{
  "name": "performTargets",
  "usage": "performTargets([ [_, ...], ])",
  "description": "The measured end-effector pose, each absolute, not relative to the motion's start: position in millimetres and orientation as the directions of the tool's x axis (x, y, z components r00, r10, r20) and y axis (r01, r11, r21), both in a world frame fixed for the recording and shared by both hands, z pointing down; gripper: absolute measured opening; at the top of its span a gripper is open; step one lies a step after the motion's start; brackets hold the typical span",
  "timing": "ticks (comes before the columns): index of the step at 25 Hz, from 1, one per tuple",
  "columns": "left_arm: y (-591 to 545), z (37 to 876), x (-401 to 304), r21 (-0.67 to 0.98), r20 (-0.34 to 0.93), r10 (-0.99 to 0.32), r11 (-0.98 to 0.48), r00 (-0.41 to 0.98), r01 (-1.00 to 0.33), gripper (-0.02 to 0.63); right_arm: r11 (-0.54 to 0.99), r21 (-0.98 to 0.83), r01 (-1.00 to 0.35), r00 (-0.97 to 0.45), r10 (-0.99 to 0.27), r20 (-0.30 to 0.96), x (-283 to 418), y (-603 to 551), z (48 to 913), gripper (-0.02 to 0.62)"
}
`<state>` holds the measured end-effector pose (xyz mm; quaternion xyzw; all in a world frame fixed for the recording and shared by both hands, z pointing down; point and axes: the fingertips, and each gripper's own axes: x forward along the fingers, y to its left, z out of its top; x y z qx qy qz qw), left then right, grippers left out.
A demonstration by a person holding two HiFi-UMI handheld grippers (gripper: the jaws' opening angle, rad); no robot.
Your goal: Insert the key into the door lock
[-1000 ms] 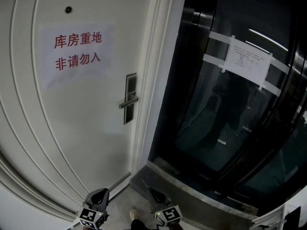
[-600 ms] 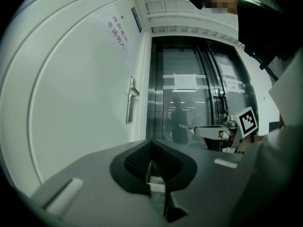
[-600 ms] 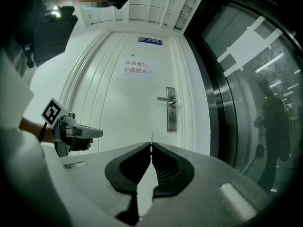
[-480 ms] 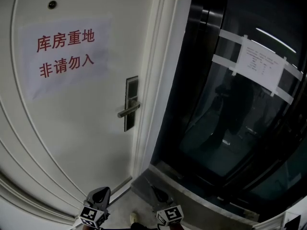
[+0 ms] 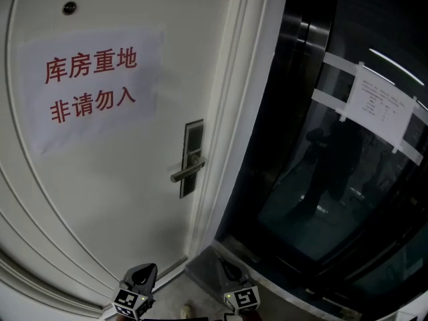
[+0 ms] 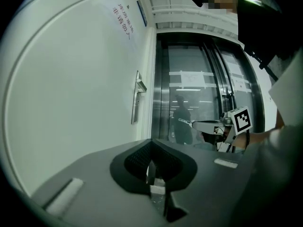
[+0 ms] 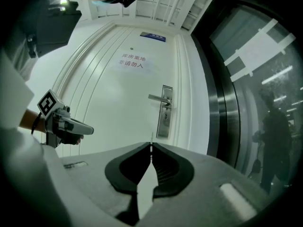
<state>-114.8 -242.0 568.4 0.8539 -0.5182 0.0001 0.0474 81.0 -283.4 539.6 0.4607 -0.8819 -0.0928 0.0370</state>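
The white door (image 5: 114, 199) carries a metal lock plate (image 5: 192, 158) with a lever handle (image 5: 187, 173). In the right gripper view the plate (image 7: 164, 111) stands straight ahead, with the keyhole (image 7: 164, 119) below the handle (image 7: 158, 98). My right gripper (image 7: 151, 145) is shut on a thin key (image 7: 151, 137) whose tip pokes out toward the lock, still well short of it. The left gripper view shows that key (image 6: 184, 121) from the side. My left gripper (image 6: 151, 142) is shut and holds nothing. Both grippers (image 5: 142, 271) (image 5: 225, 266) sit at the bottom of the head view.
A paper sign (image 5: 90, 85) with red characters is stuck on the door, and a peephole (image 5: 68, 7) sits above it. Right of the white door frame (image 5: 231, 132) stands dark glass (image 5: 314, 172) with a taped notice (image 5: 381, 105). A grey threshold step (image 5: 207, 263) lies below.
The door and its lock have grown larger and slid right and lower in the head view. Both grippers have come closer to the door and stay shut.
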Motion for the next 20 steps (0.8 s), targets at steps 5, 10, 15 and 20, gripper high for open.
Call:
performTargets([
  [5, -261.4, 566.9, -116.9, 0.08, 0.05, -0.891, -0.447, 0.451, -0.891, 0.002, 0.558, 0.285, -0.78, -0.595, -0.802, -0.057, 73.4, -312.4, 513.4, 0.011],
  [10, -278.9, 561.8, -117.1, 0.078, 0.041, -0.895, -0.441, 0.445, -0.894, 0.002, 0.512, 0.475, -0.716, -0.609, -0.79, -0.065, 67.5, -339.8, 485.2, 0.011],
  [15, -291.7, 561.7, -119.1, 0.077, 0.041, -0.9, -0.43, 0.434, -0.899, 0.002, 0.463, 0.613, -0.64, -0.618, -0.784, -0.053, 65.2, -368.9, 471.5, 0.011],
  [20, -302.0, 561.0, -123.9, 0.074, 0.036, -0.909, -0.412, 0.415, -0.908, 0.002, 0.371, 0.754, -0.543, -0.621, -0.781, -0.064, 52.9, -398.0, 454.6, 0.011],
])
